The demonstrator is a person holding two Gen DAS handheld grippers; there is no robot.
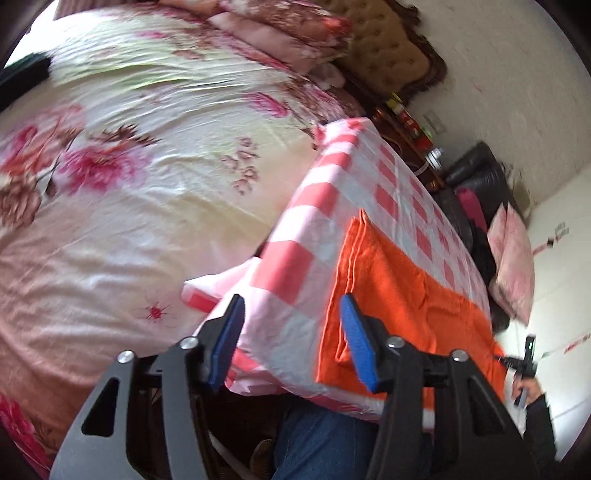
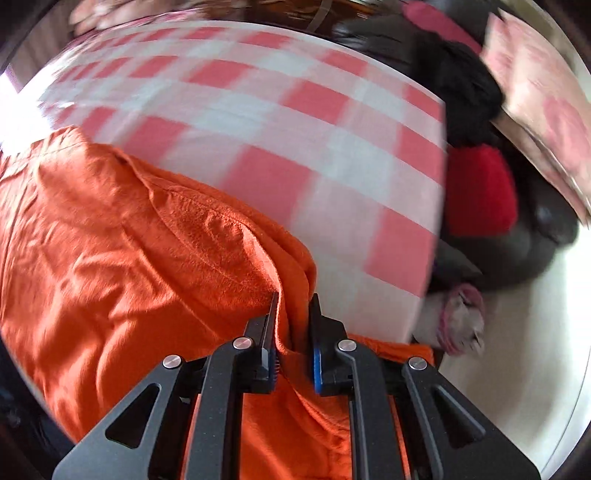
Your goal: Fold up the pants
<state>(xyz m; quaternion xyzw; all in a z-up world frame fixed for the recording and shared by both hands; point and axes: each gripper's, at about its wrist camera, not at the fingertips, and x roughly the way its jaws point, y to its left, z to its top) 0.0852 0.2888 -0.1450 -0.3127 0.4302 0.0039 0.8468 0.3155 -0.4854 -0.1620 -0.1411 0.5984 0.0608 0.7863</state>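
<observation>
Orange pants [image 1: 413,295] lie flat on a table under a pink-and-white checked cloth [image 1: 373,173], a hemmed end pointing to the far side. My left gripper [image 1: 291,301] hovers open over the table's near corner. Its right blue pad [image 1: 360,343] is over the pants' left edge and its left pad is over bare cloth, with nothing pinched between them. In the right wrist view my right gripper [image 2: 294,297] is shut on a raised fold of the orange pants [image 2: 129,240] near their right edge, close to the checked cloth [image 2: 266,122]. A hand holds that gripper [image 1: 524,360] at the far right.
A bed with a floral sheet [image 1: 129,166] and pillows [image 1: 288,29] lies left of the table. A nightstand with bottles [image 1: 406,118] and a dark seat with a pink cushion [image 1: 513,258] stand behind. Red fabric [image 2: 480,188] lies right of the table. A person's jeans [image 1: 321,443] show below its edge.
</observation>
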